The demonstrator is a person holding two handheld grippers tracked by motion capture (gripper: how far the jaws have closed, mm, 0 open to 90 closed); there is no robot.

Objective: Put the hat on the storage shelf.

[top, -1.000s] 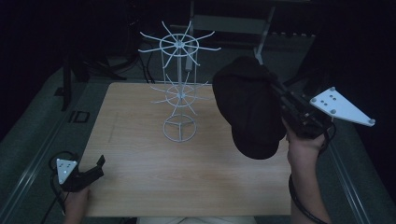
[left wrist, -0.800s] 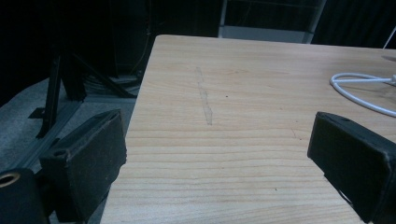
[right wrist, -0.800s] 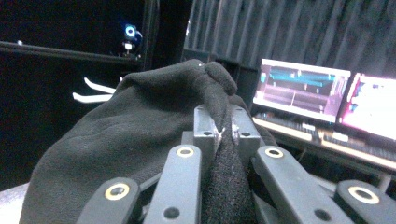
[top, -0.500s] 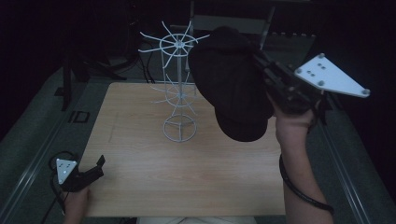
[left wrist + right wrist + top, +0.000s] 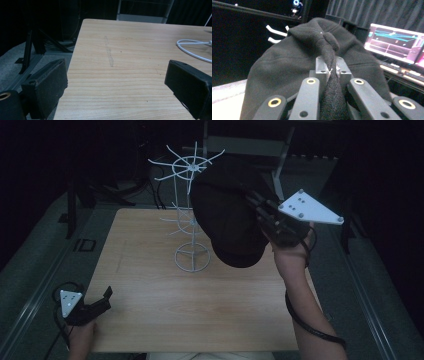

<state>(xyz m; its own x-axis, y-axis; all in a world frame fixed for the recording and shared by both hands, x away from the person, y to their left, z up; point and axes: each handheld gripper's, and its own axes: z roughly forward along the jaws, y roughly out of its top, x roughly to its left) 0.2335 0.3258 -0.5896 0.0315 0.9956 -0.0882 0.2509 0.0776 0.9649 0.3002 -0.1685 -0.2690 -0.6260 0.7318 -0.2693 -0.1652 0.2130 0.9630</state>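
A black fleece cap [image 5: 227,215] hangs in the air in my right gripper [image 5: 260,210], which is shut on a fold of its fabric [image 5: 329,72]. The cap is held up against the right side of a white wire rack [image 5: 189,210] at the back middle of the wooden table [image 5: 200,295], and it covers some of the rack's arms. Two white arm tips [image 5: 273,33] poke out behind the cap. My left gripper [image 5: 97,302] rests open at the table's front left corner, with bare wood [image 5: 112,75] between its pads.
The rack's round wire base [image 5: 191,257] stands on the table; part of it is the white loop [image 5: 192,47] at the right of the left gripper view. A lit monitor [image 5: 397,43] sits behind the cap. Dark stands [image 5: 32,47] flank the table's left edge.
My right gripper has carried the cap up and to the left, from beside the rack's lower tier to its top tier. The left gripper has stayed still.
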